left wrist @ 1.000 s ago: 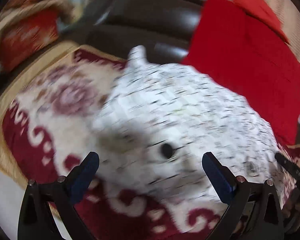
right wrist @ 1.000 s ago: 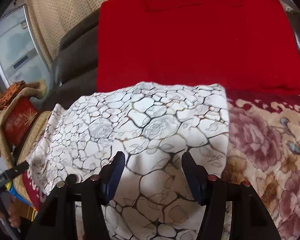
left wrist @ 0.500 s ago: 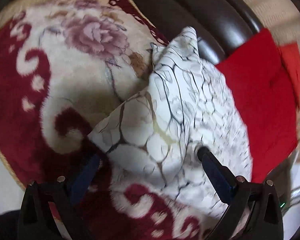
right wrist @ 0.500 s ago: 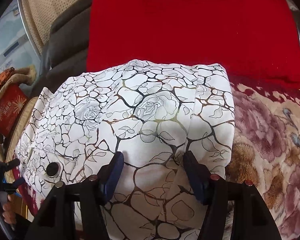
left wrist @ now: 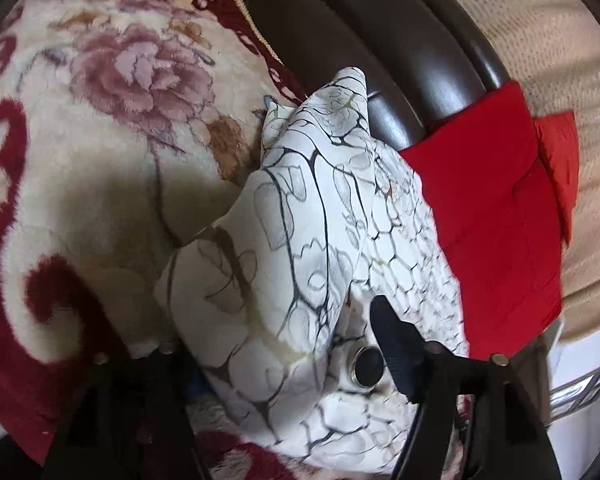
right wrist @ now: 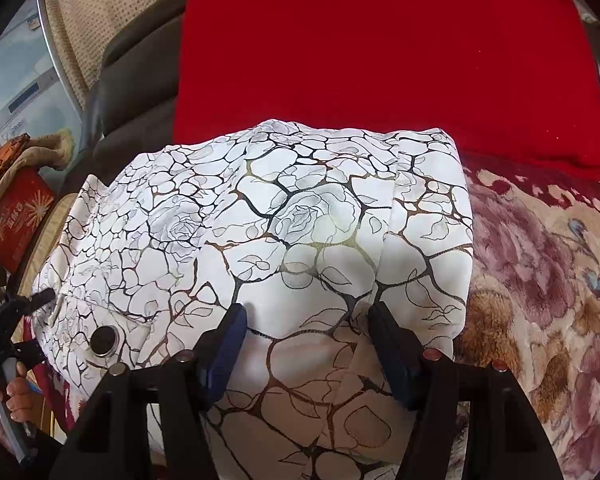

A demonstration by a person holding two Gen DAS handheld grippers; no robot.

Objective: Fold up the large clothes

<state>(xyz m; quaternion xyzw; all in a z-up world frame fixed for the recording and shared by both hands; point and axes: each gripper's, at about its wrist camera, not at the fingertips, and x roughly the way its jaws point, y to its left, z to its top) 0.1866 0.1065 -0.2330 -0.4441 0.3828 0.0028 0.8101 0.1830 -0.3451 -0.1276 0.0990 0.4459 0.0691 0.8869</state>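
since the earlier frame the left gripper (left wrist: pixel 284 360) has dropped and rolled onto the white patterned garment (right wrist: pixel 300 220) on the floral blanket (right wrist: pixel 540 260), its fingers closing around a raised fold, while the right gripper (right wrist: pixel 308 344) hovers half-open, suggesting another fold beginning.

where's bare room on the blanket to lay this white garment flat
Free: floral plush blanket right of the white crackle-print garment, below the red cloth; also its left in the left wrist view. Crowded behind, where garment meets red cloth.
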